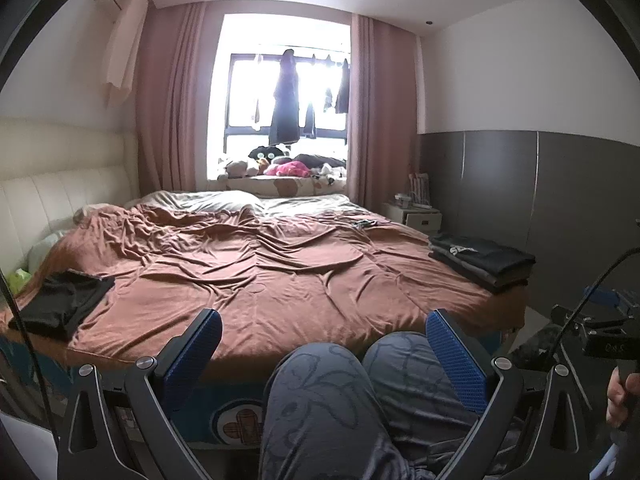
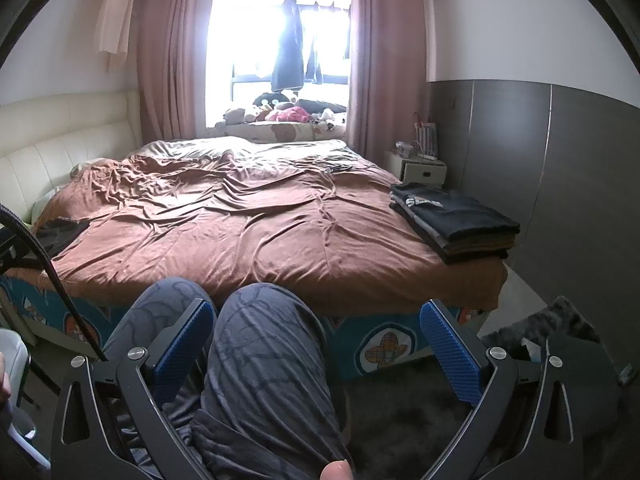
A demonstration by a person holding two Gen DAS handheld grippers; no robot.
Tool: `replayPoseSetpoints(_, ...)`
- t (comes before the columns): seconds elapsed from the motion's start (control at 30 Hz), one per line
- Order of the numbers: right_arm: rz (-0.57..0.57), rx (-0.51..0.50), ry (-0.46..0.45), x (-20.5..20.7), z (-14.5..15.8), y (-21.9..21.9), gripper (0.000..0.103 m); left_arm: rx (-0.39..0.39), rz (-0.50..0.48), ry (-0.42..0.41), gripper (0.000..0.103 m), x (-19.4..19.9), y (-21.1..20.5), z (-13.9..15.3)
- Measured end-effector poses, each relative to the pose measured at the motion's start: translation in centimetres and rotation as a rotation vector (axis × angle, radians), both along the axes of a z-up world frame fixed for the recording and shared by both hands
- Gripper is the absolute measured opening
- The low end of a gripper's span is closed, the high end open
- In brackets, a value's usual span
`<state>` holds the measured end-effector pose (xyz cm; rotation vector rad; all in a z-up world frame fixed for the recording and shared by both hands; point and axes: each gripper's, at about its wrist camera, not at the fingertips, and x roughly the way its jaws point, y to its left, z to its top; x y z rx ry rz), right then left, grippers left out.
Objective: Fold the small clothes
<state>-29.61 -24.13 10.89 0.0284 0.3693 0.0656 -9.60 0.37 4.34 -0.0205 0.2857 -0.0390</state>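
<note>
Lying far beyond splayed fingers (image 1: 454,354): black garment (image 1: 60,304).

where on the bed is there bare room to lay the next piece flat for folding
The widest free patch is the middle of the brown cover, between the loose black garment at the near left corner and the folded stack on the right edge. A small dark object lies farther back right. Both grippers, left and right, are open and empty.
</note>
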Motion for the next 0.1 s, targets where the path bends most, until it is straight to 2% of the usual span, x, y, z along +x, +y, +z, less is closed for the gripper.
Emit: replayPoseSetpoints(0.1,-0.001,-0.002,0.003,0.12,-0.12,-0.29,0.103,-0.018,-0.008,-0.005,0.103,-0.05,0.33,0.10)
